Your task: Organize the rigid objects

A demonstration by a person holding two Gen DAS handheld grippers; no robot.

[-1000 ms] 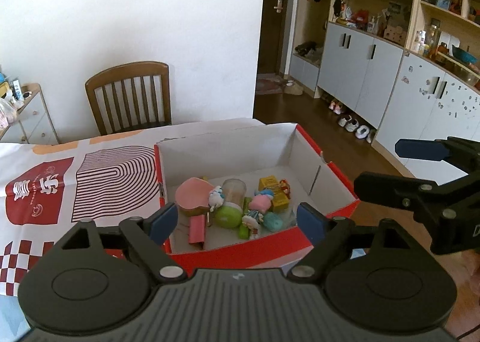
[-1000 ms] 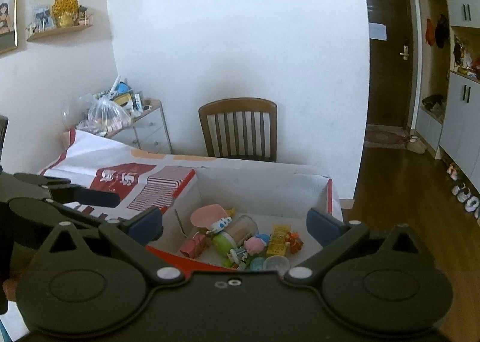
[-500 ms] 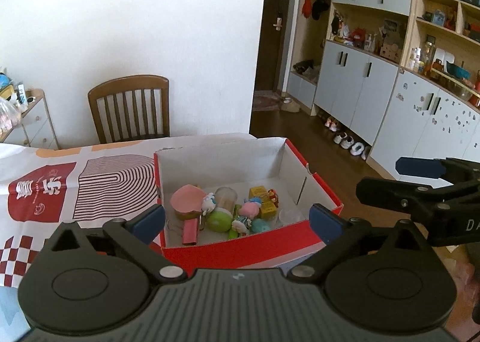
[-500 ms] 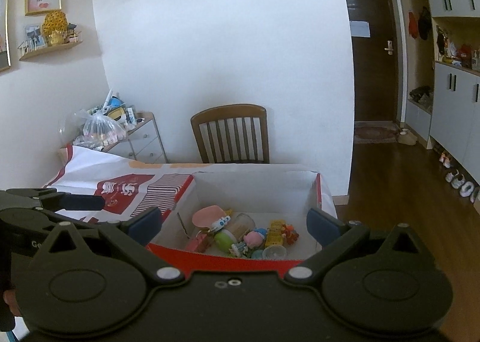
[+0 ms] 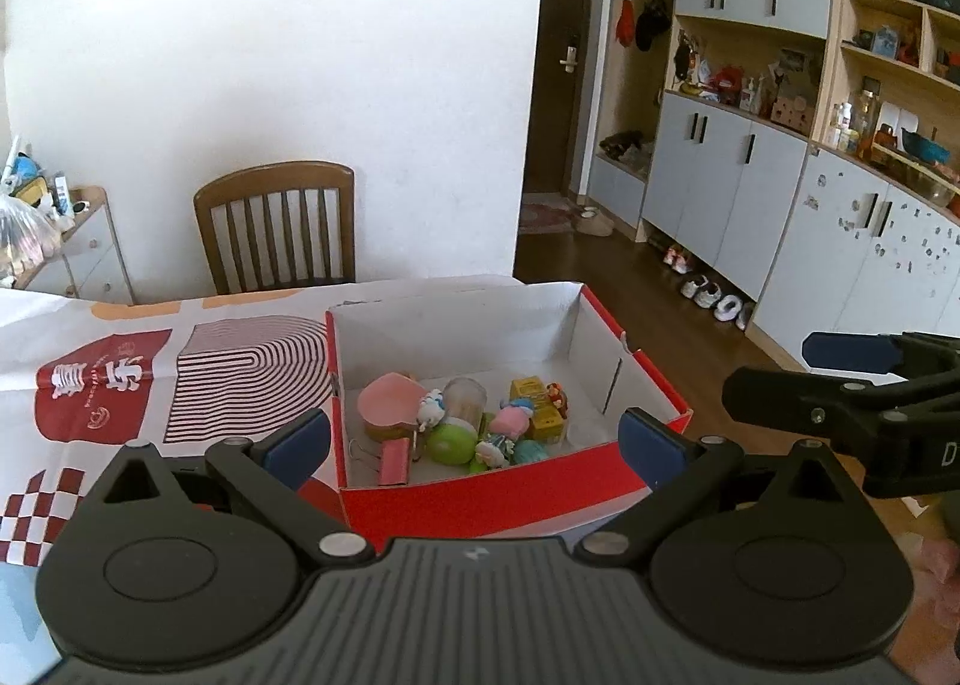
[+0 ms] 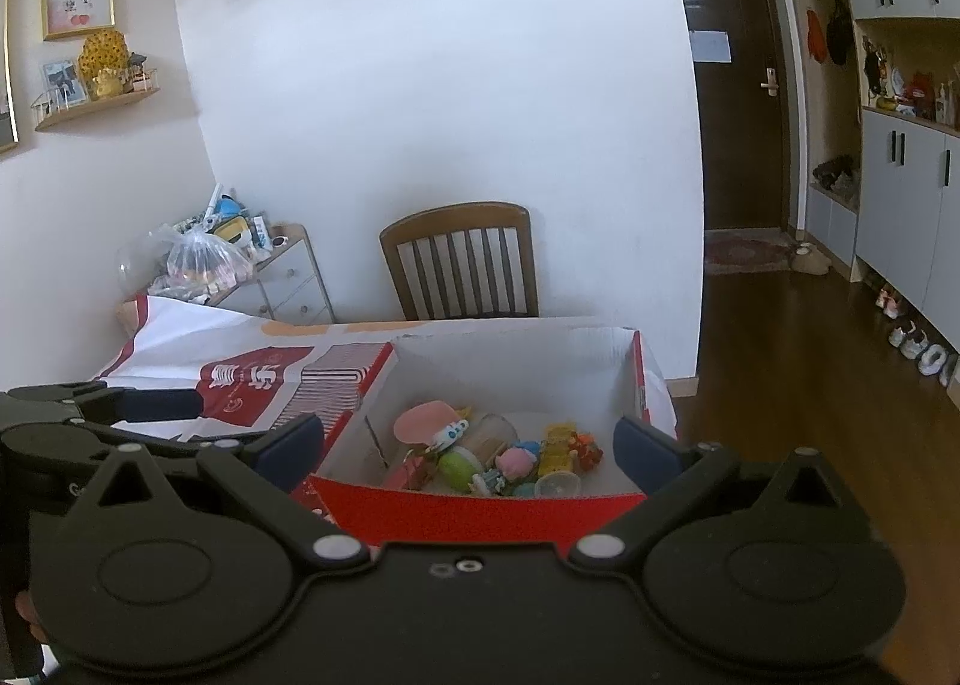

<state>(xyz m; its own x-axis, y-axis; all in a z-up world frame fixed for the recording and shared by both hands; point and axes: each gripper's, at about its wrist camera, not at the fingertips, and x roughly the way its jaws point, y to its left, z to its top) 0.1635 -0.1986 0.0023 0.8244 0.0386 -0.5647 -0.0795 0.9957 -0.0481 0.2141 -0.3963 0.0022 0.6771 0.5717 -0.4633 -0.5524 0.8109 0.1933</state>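
Left wrist view has our left gripper (image 5: 474,442) and right gripper (image 6: 468,445) both wide open and empty near the red box (image 5: 480,499) of light, hard little toys (image 5: 468,421), so we'd pinch the green ball (image 5: 450,443) across its middle.

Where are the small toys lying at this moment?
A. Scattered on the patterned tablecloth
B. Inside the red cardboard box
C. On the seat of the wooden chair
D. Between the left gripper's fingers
B: the small toys lie together on the white floor of the red cardboard box, and both grippers are open and empty.
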